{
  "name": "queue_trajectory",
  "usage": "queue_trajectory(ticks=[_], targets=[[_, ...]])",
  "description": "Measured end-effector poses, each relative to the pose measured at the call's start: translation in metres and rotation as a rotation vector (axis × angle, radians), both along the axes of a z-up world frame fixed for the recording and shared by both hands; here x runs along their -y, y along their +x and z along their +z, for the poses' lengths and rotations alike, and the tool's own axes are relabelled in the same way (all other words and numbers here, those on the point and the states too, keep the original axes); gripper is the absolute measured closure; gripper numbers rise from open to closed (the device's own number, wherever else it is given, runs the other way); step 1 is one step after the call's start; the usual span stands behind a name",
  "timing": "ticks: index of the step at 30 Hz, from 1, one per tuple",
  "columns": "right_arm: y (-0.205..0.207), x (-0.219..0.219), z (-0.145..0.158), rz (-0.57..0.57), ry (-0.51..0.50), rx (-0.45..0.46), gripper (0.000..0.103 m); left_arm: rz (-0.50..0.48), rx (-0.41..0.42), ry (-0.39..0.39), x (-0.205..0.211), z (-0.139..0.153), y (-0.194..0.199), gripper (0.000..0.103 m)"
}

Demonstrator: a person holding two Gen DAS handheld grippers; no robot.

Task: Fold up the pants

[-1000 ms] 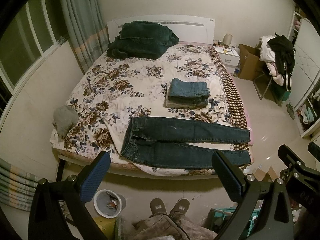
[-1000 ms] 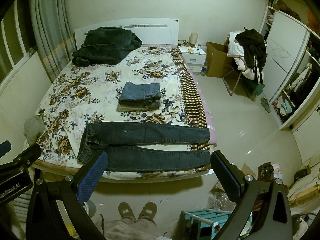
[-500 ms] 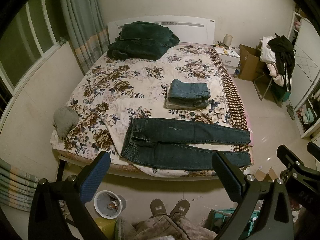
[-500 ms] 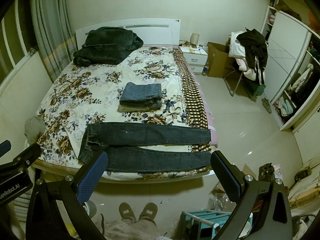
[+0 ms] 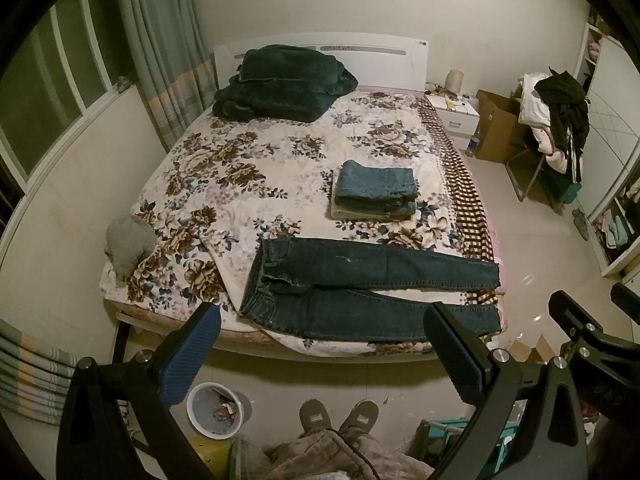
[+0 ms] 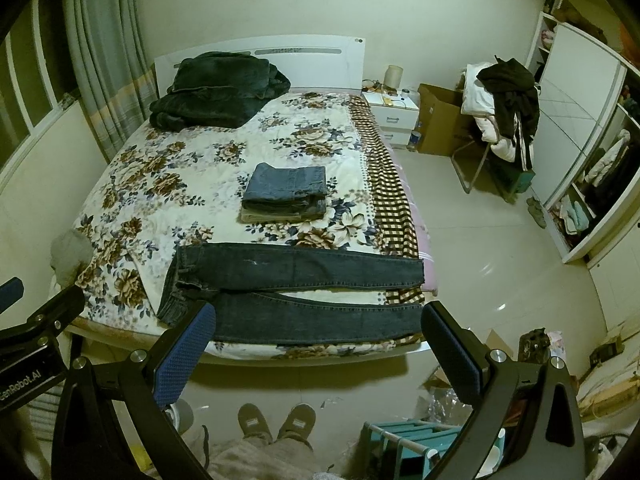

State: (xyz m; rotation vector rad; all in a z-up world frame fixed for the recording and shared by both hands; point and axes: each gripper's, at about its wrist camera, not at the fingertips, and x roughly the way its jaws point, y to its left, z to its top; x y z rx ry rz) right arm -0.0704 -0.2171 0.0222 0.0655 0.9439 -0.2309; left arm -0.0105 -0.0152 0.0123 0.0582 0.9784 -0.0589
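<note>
Dark blue jeans [image 5: 360, 280] lie flat across the near edge of the floral bed [image 5: 248, 176], waist at the left, both legs spread to the right; they also show in the right wrist view [image 6: 296, 284]. A stack of folded pants [image 5: 376, 190] sits behind them, also seen in the right wrist view [image 6: 286, 192]. My left gripper [image 5: 320, 356] is open and empty, held above the floor in front of the bed. My right gripper [image 6: 316, 356] is open and empty, likewise short of the bed.
A dark green blanket [image 5: 280, 88] lies by the headboard. A grey item [image 5: 128, 240] sits on the bed's left corner. A waste bin [image 5: 216, 410] and the person's feet [image 5: 340, 418] are on the floor. A clothes-laden chair [image 6: 504, 112], box and nightstand stand right.
Both views have shifted slightly: the bed and jeans sit a little higher and closer in frame. Both grippers stay open and empty. The jeans have not moved.
</note>
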Motion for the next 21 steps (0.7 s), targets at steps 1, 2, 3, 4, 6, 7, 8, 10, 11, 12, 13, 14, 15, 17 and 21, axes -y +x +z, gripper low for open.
queue_trajectory(ticks=[1,2,3,4,6,7,8,10,11,12,13,14,15,17,21], targets=[[0.000,0.000,0.000,0.000,-0.001,0.000,0.000,0.000,0.000,-0.001,0.000,0.000,0.000,0.000],[0.000,-0.001,0.002,0.001,-0.002,0.001,0.000,0.000,0.001,-0.001,0.002,0.001,-0.002,0.000],[0.000,-0.001,0.001,-0.001,0.000,0.002,0.000,-0.002,0.003,0.002,0.002,0.001,-0.001,0.000],[0.000,0.000,0.000,0.000,0.002,-0.001,0.000,-0.002,0.002,0.002,0.000,0.000,0.000,0.000],[-0.001,-0.002,0.001,0.001,0.001,-0.001,0.000,0.001,0.002,0.000,0.000,0.000,-0.001,0.000],[-0.001,-0.004,0.003,0.003,0.001,-0.002,0.000,0.001,0.002,0.000,0.000,0.000,-0.001,0.000],[-0.001,-0.004,0.003,0.004,0.001,-0.002,0.000,0.000,0.002,0.000,0.000,0.000,-0.001,0.000],[-0.001,-0.006,0.004,0.004,0.000,-0.001,0.000,0.000,0.004,0.000,-0.001,-0.001,-0.001,0.000],[0.000,-0.005,0.001,0.004,0.001,-0.002,0.000,0.000,0.004,-0.001,0.000,0.000,-0.002,0.000],[0.000,-0.006,0.003,0.005,0.001,-0.003,0.000,0.000,0.003,-0.001,0.000,0.000,-0.002,0.000],[-0.001,-0.008,0.005,0.005,0.002,-0.003,0.000,-0.001,0.002,0.000,0.000,0.000,-0.002,0.000],[-0.001,-0.010,0.006,0.007,0.003,-0.003,0.000,-0.001,0.002,0.001,-0.001,-0.001,-0.002,0.000],[-0.001,-0.007,0.002,0.005,0.003,-0.003,0.000,-0.001,0.003,-0.001,-0.002,-0.001,-0.002,0.000],[-0.002,-0.011,0.005,0.007,0.005,-0.006,0.000,0.000,0.000,-0.002,-0.001,0.000,-0.003,0.000],[0.000,-0.018,0.004,0.008,0.007,-0.012,0.000,0.001,0.000,-0.003,0.000,0.003,-0.003,0.000]])
